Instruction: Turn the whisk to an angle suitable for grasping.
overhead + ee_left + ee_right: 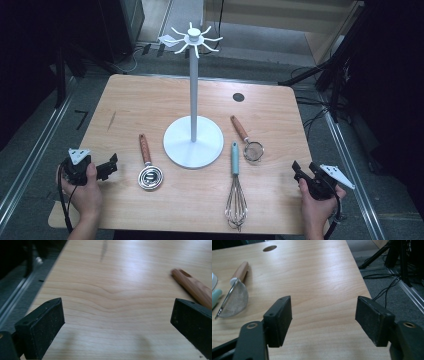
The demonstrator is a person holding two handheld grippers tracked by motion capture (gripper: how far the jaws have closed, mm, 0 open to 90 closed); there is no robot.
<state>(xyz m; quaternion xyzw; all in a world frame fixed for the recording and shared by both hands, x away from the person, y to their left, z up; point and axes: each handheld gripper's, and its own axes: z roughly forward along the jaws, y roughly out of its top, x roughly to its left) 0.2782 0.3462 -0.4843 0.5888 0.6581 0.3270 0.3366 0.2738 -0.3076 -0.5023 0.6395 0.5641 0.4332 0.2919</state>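
spoon [149, 172] lies beside left tool [111, 164], both tools [298, 170] gaping, held low.

I see black jaws on both the left gripper [111, 164] and the right gripper [300, 171], each topped with a pale grey plate. Table [150, 100]: light wood grain. Just ahead of the left gripper, a steel ladle [149, 176] with a reddish-brown wooden handle. Ahead of the right gripper, a silver mesh strainer [234, 300] with a tan wood handle; beyond it, a wire whisk [235, 192] with a light blue handle. White stand [193, 135] farther off.
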